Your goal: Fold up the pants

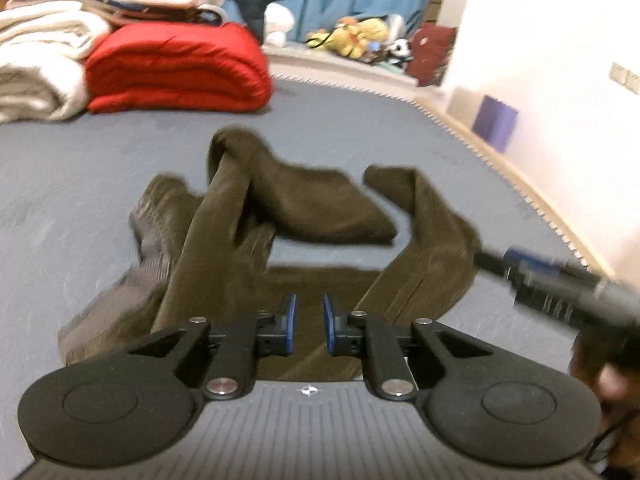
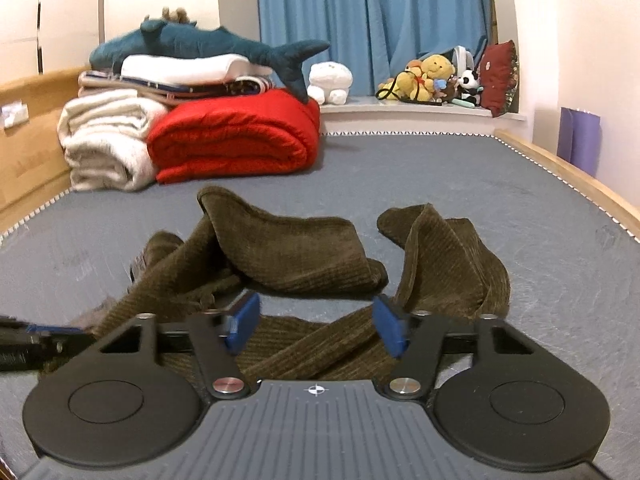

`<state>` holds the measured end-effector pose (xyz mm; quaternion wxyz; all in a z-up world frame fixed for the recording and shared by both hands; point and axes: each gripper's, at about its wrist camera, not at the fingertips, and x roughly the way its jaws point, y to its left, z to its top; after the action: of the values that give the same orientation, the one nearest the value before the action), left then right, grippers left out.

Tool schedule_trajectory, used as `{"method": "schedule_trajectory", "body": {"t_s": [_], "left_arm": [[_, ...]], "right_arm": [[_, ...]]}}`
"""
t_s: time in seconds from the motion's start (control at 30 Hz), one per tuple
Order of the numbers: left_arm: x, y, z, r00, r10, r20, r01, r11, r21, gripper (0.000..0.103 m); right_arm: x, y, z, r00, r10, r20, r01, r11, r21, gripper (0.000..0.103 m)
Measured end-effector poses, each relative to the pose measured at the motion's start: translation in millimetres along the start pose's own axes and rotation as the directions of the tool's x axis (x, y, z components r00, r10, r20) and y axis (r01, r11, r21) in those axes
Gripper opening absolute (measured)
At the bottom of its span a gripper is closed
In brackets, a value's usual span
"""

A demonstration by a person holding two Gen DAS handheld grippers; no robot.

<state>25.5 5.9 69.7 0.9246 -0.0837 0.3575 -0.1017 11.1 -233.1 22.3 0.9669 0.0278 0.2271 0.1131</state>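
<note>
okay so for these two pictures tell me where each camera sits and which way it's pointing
Left wrist: sits on the left gripper, looks forward over the brown pants toward the red blanket; its own narrowly open jaws show, plus the blurred right gripper.
Right wrist: sits on the right gripper, jaws wide open, faces the pants and blue curtain; the left gripper's tip shows.
Shared: pants, blanket, grey bed.

Left claw (image 1: pixel 309 323): black linkage arms, two round black discs at base, silver screw heads at pivots, blue pads (image 1: pixel 291 312) on fingertips, grey ribbed body with small white crosshair mark. Right claw (image 2: pixel 316 326): same build, black arms, silver pivot screws, blue pads (image 2: pixel 389 330), grey ribbed housing, crosshair mark.
</note>
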Motion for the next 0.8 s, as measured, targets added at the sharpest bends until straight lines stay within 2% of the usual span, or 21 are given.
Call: {"method": "schedule_trajectory", "body": {"t_s": [0.1, 0.17, 0.23, 0.27, 0.33, 0.37, 0.4, 0.47, 0.53, 0.6, 0.67, 0.73, 0.8], "left_arm": [[-2.7, 15.5, 36.4, 0.997, -0.022, 0.073, 0.024, 1.000, -0.018, 0.016], [5.4, 35.8, 57.9, 0.994, 0.018, 0.104, -0.016, 1.000, -0.020, 0.016], [8.4, 71.2, 64.8, 0.986, 0.045, 0.163, -0.031, 0.996, -0.089, 0.017], [16.1, 92.0, 61.7, 0.984, 0.077, 0.164, -0.056, 0.990, -0.128, 0.017], [33.4, 122.8, 58.9, 0.985, 0.163, 0.060, -0.146, 0.964, -0.222, 0.017], [41.9, 137.0, 57.9, 0.984, 0.176, 0.010, -0.166, 0.945, -0.283, 0.017], [50.6, 146.5, 56.5, 0.987, 0.157, -0.024, -0.157, 0.934, -0.322, 0.017], [65.7, 154.2, 56.4, 0.986, 0.141, -0.087, -0.163, 0.926, -0.342, 0.017], [76.1, 155.0, 60.0, 0.983, 0.145, -0.112, -0.174, 0.929, -0.328, 0.028], [83.4, 150.0, 65.6, 0.983, 0.140, -0.121, -0.170, 0.941, -0.292, 0.053], [88.4, 144.9, 67.5, 0.978, 0.167, -0.121, -0.193, 0.948, -0.251, 0.057], [89.0, 143.2, 67.2, 0.974, 0.192, -0.122, -0.214, 0.953, -0.214, 0.062], [98.1, 150.8, 59.2, 0.966, 0.222, -0.136, -0.245, 0.952, -0.184, 0.073]], "right_arm": [[-5.5, -1.4, 0.0, 0.998, 0.011, 0.054, -0.011, 1.000, -0.006, 0.052], [-7.0, -1.8, -0.9, 0.997, 0.002, 0.073, -0.001, 1.000, -0.023, 0.052], [-6.0, -4.5, -0.9, 0.996, -0.021, 0.087, 0.024, 0.999, -0.037, 0.052], [-5.1, -5.8, -0.6, 0.996, -0.037, 0.082, 0.041, 0.998, -0.045, 0.052], [-4.3, -12.2, 2.9, 0.996, -0.045, 0.076, 0.048, 0.998, -0.027, 0.052], [-4.8, -15.1, 4.4, 0.996, -0.049, 0.079, 0.051, 0.998, -0.021, 0.052], [-4.8, -18.1, 5.8, 0.995, -0.059, 0.082, 0.061, 0.998, -0.020, 0.052], [-1.8, -23.9, 12.2, 0.994, -0.075, 0.074, 0.076, 0.997, -0.010, 0.052], [6.7, -35.6, 28.6, 0.997, -0.070, 0.024, 0.069, 0.996, 0.054, 0.052], [15.3, -44.6, 48.2, 0.999, -0.045, -0.014, 0.046, 0.992, 0.116, 0.055], [28.5, -48.4, 66.9, 0.999, -0.027, -0.024, 0.030, 0.990, 0.138, 0.059], [44.6, -51.5, 81.1, 0.999, -0.045, 0.004, 0.044, 0.991, 0.130, 0.064], [66.2, -55.4, 81.7, 0.998, -0.069, 0.001, 0.068, 0.990, 0.120, 0.069]]}}
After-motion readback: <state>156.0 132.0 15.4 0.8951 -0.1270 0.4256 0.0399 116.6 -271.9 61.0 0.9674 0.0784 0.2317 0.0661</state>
